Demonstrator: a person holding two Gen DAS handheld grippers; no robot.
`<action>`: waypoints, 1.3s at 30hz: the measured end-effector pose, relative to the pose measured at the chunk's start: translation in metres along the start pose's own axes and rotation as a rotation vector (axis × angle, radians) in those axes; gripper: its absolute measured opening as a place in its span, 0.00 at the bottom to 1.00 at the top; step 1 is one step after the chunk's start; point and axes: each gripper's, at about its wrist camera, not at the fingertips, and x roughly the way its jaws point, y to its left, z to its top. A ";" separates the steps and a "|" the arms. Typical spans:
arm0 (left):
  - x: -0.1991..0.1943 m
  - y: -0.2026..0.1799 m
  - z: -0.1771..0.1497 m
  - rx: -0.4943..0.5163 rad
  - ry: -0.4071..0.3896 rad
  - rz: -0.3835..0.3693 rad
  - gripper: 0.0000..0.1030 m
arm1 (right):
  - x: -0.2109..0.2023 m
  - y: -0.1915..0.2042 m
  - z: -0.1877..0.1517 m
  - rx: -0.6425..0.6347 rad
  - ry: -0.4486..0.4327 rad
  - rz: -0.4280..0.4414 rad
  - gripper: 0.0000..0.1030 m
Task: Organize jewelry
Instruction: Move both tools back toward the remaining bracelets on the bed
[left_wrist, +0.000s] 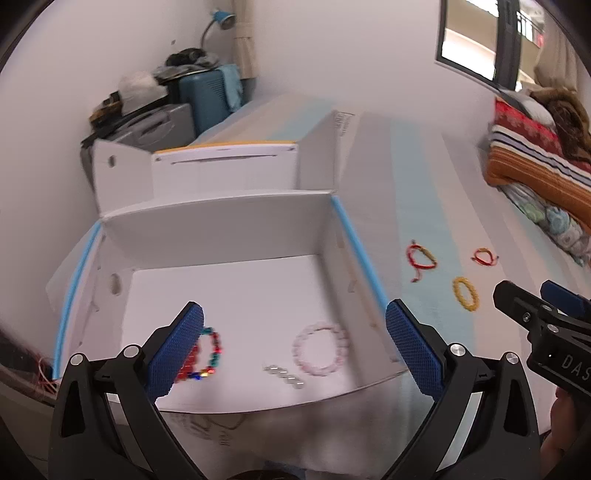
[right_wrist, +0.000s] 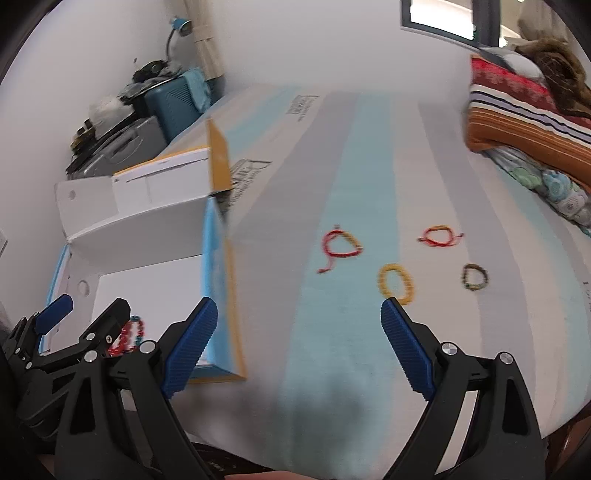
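Note:
An open white box (left_wrist: 229, 229) with blue edges sits on the bed; it also shows in the right wrist view (right_wrist: 147, 236). Inside lie a multicoloured bead bracelet (left_wrist: 210, 354), a pale pink bead bracelet (left_wrist: 321, 349) and a short silver piece (left_wrist: 284, 376). My left gripper (left_wrist: 295, 350) is open and empty above the box. On the striped sheet lie a red cord bracelet (right_wrist: 341, 245), a second red cord bracelet (right_wrist: 439, 236), a yellow bead bracelet (right_wrist: 395, 284) and a dark bead bracelet (right_wrist: 474, 277). My right gripper (right_wrist: 299, 347) is open and empty, just short of the yellow bracelet.
Folded striped blankets (right_wrist: 524, 122) are stacked at the right of the bed. A blue suitcase (left_wrist: 207, 96) and clutter stand by the far wall. The box's lid (left_wrist: 225, 173) stands up behind it.

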 end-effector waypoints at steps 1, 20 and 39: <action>0.001 -0.010 0.001 0.011 -0.001 -0.006 0.94 | -0.002 -0.010 0.000 0.008 -0.004 -0.009 0.84; 0.054 -0.163 0.005 0.153 0.051 -0.119 0.94 | 0.027 -0.171 0.006 0.154 0.012 -0.139 0.84; 0.182 -0.249 -0.004 0.232 0.187 -0.132 0.94 | 0.132 -0.277 0.001 0.276 0.116 -0.155 0.84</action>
